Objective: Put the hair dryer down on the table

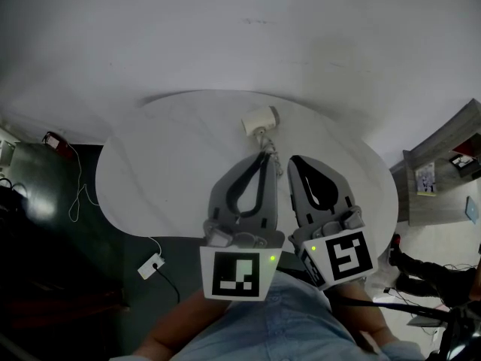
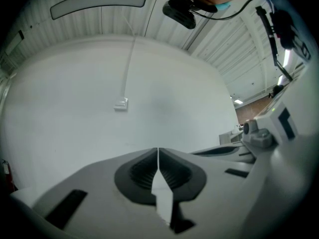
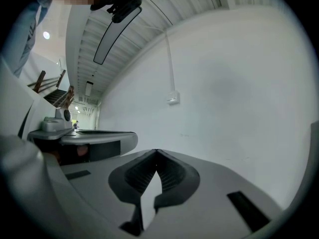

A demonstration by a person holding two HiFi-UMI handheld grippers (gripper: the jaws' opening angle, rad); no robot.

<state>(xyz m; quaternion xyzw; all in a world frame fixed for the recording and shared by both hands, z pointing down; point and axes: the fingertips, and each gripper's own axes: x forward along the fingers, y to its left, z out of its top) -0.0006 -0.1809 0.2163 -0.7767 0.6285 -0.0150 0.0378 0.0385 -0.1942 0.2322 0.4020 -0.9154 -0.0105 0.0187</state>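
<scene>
A cream hair dryer lies on the round white table, toward its far side, with its cord trailing back toward me. My left gripper is held level just short of the dryer, its tips close to the cord. It is shut, and in the left gripper view nothing shows between the jaws. My right gripper sits right beside it, also shut and empty, as the right gripper view shows. Both gripper views face a bare white wall; the dryer is out of their sight.
A white power strip with its cable lies on the dark floor at the left. A red object sits farther left. A grey shelf unit stands at the right. A small wall box is on the wall ahead.
</scene>
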